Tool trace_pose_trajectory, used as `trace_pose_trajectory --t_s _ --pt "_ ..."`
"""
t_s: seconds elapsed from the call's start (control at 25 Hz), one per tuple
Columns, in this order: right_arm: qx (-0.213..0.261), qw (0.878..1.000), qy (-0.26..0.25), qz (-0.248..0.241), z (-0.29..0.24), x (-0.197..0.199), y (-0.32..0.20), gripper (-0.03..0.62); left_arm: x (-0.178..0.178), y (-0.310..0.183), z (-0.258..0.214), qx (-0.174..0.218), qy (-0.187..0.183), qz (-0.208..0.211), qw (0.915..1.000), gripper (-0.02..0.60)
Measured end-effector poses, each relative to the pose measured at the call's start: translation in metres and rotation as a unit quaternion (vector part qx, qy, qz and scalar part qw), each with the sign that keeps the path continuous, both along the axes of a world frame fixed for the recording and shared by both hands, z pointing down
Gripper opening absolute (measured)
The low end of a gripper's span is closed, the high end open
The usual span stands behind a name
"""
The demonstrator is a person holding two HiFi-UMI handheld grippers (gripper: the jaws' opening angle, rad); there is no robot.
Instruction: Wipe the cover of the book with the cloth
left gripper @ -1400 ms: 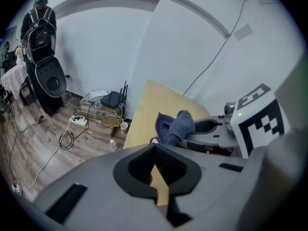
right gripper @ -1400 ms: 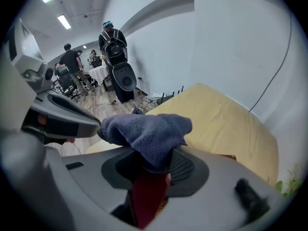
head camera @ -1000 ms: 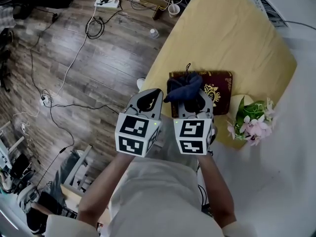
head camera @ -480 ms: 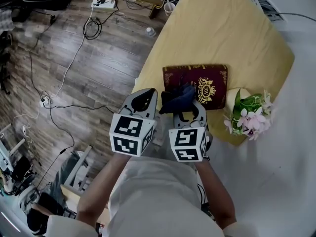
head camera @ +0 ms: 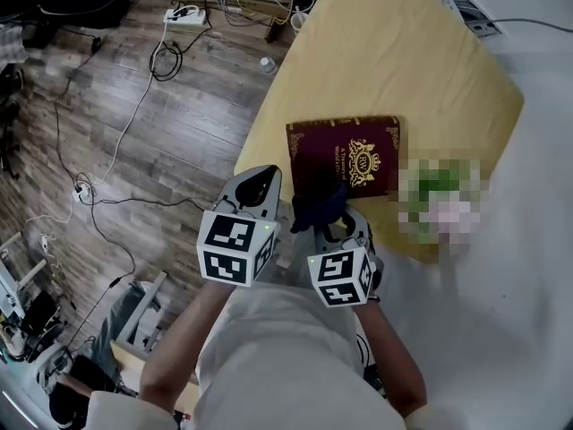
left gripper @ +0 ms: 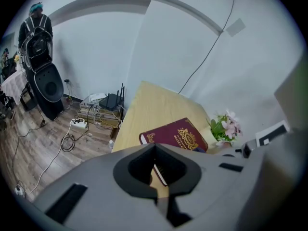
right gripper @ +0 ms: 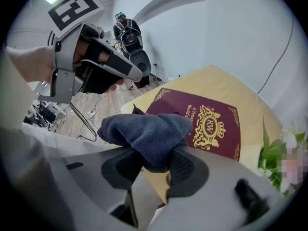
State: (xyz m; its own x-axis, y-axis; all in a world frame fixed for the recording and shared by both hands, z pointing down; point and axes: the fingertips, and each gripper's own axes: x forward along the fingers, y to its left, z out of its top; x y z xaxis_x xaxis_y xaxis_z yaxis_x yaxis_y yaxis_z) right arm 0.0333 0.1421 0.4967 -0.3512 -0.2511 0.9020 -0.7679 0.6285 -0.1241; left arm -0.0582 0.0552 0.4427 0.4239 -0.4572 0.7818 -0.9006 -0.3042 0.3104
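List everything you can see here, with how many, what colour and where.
yellow tabletop: one, yellow, centre
maroon hardcover book with gold crest: one, maroon, flat on the tabletop
dark blue cloth: one, blue, at the book's near edge
pink flowers with green leaves: one bunch, pink, right of the book
white power strip: one, white, on the wood floor
left tool: one, grey, shut, empty, left of the book
right tool: one, grey, shut on the cloth

Head view: the book (head camera: 345,155) is seen from steeply above. Both gripper views: the book is faced low and near, and so is shared by all three.
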Motion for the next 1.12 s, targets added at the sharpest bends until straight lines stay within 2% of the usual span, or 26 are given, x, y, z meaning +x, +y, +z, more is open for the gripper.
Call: trace_pose_trajectory --t_s 0.16,0.4,0.56,0.72,0.88,1.12 --pt "0.013 0.999 -0.04 -0.009 -0.021 0.008 0.002 0.149 0.004 0.0 -0.014 0.009 0.002 0.001 1.0 0.008" --pt "0.049 0.996 -0.067 0.033 -0.066 0.043 -0.023 0.149 0.012 -0.001 -0.043 0.027 0.008 0.005 0.9996 0.008" --pt "0.088 0.988 -0.103 0.073 -0.102 0.061 -0.044 0.149 0.019 -0.002 -0.069 0.046 0.012 0.013 0.9988 0.008" --pt "0.127 0.979 -0.13 0.089 -0.138 0.07 -0.054 0.149 0.026 -0.001 -0.101 0.069 0.022 0.02 0.9971 0.008" --pt "0.171 0.966 -0.159 0.108 -0.173 0.084 -0.066 0.149 0.032 -0.006 -0.134 0.102 0.04 0.029 0.9936 0.008" --pt "0.252 0.931 -0.234 0.122 -0.233 0.096 -0.073 0.149 0.035 -0.011 -0.185 0.162 0.07 0.058 0.9827 0.008"
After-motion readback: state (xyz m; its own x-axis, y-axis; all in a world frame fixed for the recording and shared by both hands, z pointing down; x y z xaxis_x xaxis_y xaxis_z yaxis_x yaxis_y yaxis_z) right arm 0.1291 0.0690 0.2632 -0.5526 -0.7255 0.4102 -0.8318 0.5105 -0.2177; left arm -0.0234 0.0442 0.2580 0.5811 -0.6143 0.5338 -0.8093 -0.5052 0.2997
